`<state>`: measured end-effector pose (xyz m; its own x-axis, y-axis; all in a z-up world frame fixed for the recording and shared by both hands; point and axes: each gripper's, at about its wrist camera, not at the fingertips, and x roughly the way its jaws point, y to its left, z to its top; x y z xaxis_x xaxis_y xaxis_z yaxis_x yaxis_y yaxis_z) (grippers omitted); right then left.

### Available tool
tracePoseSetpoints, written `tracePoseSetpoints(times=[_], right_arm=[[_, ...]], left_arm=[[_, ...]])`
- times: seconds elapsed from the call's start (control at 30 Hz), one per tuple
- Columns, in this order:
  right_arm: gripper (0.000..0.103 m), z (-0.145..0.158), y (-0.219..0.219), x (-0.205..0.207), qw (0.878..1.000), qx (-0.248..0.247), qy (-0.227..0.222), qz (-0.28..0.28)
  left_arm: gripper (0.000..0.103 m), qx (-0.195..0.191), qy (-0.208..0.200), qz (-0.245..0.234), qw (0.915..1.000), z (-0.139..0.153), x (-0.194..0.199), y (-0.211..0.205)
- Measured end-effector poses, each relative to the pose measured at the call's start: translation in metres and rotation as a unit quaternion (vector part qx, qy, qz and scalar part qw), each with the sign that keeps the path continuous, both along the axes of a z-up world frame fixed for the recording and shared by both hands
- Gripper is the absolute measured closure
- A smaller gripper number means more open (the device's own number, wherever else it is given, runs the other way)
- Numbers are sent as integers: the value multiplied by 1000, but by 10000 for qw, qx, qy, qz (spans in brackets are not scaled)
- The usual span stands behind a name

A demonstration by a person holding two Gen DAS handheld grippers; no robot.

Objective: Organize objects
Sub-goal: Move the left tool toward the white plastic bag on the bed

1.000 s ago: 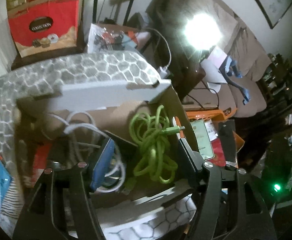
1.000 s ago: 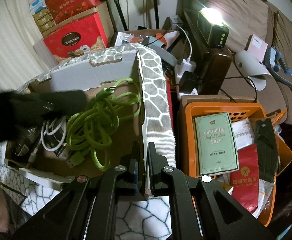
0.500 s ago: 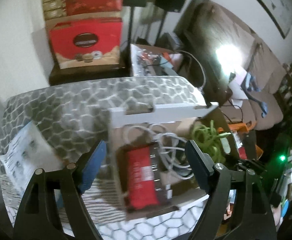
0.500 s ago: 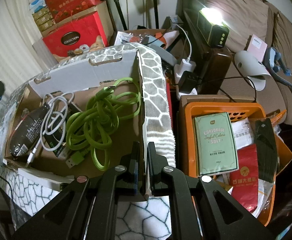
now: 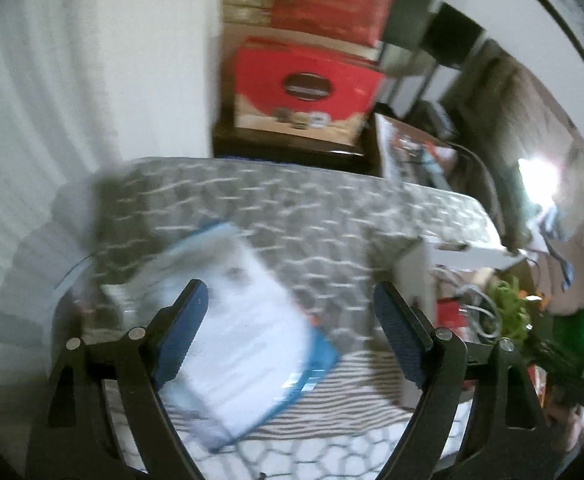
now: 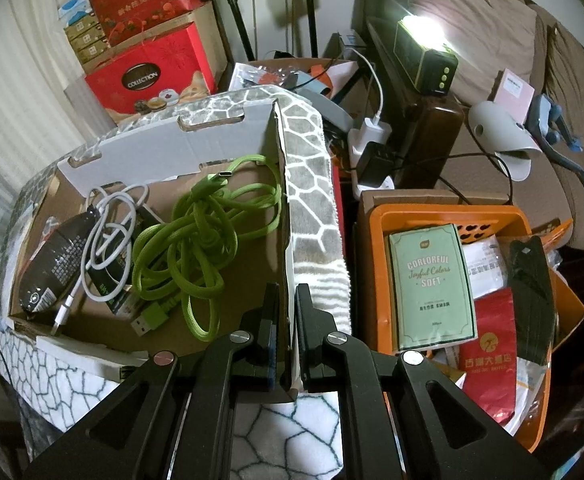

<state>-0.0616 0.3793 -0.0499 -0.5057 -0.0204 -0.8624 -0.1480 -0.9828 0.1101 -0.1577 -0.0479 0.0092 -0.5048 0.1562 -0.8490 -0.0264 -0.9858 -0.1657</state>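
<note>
Moved since earlier: left gripper (image 5: 289,312) has swung off the open cardboard box (image 6: 227,152) and now looks down on the grey-and-white honeycomb-patterned blanket (image 5: 292,208) beside it; the box sits at the right edge of its view.
Left gripper: blue-padded jaws wide and opening, nothing between them.
Under the left gripper: flat white packet with blue edges (image 5: 247,336), blurred, lying on the blanket, long axis running from upper left to lower right in the left wrist view, apart from the fingers.
Right gripper: right gripper (image 6: 287,332) clamped tight on the near right wall of the box, one finger inside, one outside.
Box contents: tangled bright green braided USB cable (image 6: 195,248) in the middle, its plugs pointing toward the far wall and the near left; coiled white charging cable (image 6: 107,236) to its left; dark oval packet (image 6: 55,260) at the left end, long axis running near-left to far-right.
Right of the box: orange plastic basket (image 6: 444,212) holding a pale green booklet (image 6: 432,284), upright in the picture.
Behind: red biscuit carton (image 6: 151,76).
</note>
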Motion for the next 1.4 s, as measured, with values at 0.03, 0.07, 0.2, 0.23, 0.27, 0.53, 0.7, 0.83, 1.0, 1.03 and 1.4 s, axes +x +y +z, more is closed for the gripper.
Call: tracePoseSetpoints(times=[0.03, 0.07, 0.2, 0.23, 0.27, 0.53, 0.7, 0.83, 1.0, 1.03, 1.4], right_arm=[[96, 0, 0, 0, 10000, 3, -1, 0], [96, 0, 0, 0, 10000, 4, -3, 0], [96, -1, 1, 1, 10000, 3, 1, 3], [96, -1, 0, 1, 10000, -2, 3, -1], [96, 0, 0, 0, 10000, 8, 0, 2], [96, -1, 0, 1, 10000, 11, -1, 2], [96, -2, 1, 1, 10000, 42, -12, 8], [96, -2, 1, 0, 10000, 49, -19, 5], [96, -2, 1, 0, 10000, 50, -18, 9], [96, -2, 1, 0, 10000, 50, -21, 11], [95, -2, 1, 1, 10000, 48, -19, 11]], left_arm=[[14, -52, -2, 63, 10000, 0, 1, -9], [13, -128, -4, 141, 9998, -1, 2, -21], [12, -317, -114, 305, 9990, -10, 7, -53], [12, -384, -176, 347, 9985, -14, 8, -59], [12, -455, -274, 401, 9978, -21, 10, -68], [12, -354, -753, 675, 9942, -61, 22, -109], [12, -8, -958, 664, 9932, -78, 30, -119], [12, 285, -1131, 590, 9914, -88, 33, -123], [12, 658, -1299, 445, 9883, -98, 33, -123], [12, 738, -1328, 412, 9875, -100, 33, -122], [12, 922, -1638, 398, 9814, -117, 21, -109]])
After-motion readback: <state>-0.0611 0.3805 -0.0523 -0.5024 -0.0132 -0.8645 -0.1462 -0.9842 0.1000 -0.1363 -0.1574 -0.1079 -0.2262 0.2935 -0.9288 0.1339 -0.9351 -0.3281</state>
